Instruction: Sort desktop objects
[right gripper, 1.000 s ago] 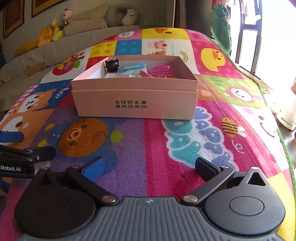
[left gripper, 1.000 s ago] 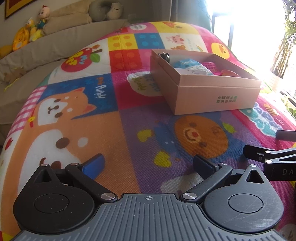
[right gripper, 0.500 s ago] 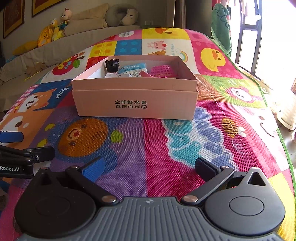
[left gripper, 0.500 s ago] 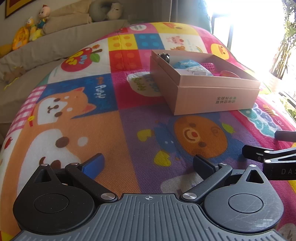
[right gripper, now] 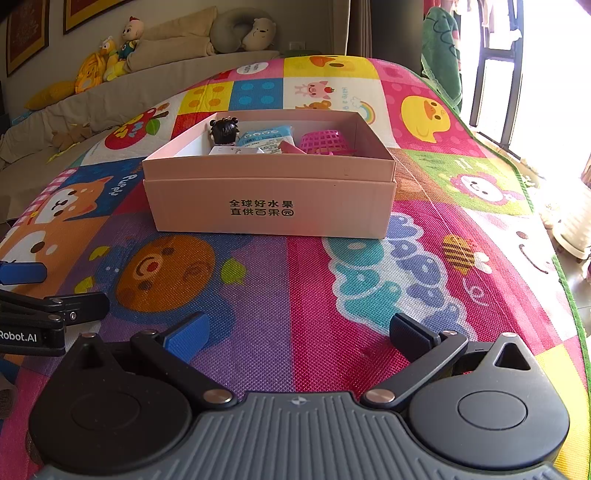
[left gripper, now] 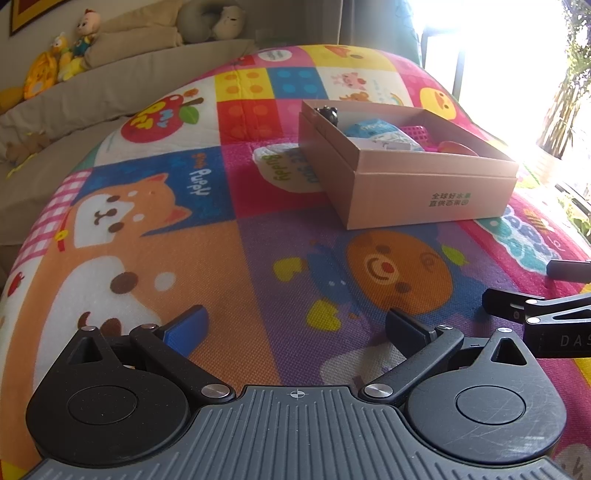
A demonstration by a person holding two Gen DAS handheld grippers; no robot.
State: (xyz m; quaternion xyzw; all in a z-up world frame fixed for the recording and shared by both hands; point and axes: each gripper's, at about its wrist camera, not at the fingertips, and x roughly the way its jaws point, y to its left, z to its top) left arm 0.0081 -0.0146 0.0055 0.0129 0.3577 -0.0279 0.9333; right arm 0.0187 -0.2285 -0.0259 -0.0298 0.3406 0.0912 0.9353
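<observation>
A pink cardboard box (right gripper: 269, 201) (left gripper: 424, 195) sits on a colourful cartoon play mat (right gripper: 314, 295). Inside it I see a black-haired doll (right gripper: 223, 131), a blue packet (right gripper: 264, 137), a white carton (right gripper: 236, 150) and a pink mesh basket (right gripper: 324, 142). In the left wrist view the doll (left gripper: 328, 113) and the blue packet (left gripper: 380, 133) show over the box wall. My right gripper (right gripper: 297, 332) hovers low over the mat in front of the box, open and empty. My left gripper (left gripper: 295, 326) is open and empty, left of the box, over the mat.
Stuffed toys (right gripper: 110, 62) and cushions (right gripper: 236, 33) lie on a beige sofa behind the mat. A bright window (right gripper: 535, 74) is to the right. The left gripper's fingers (right gripper: 55, 306) show at the left edge of the right wrist view.
</observation>
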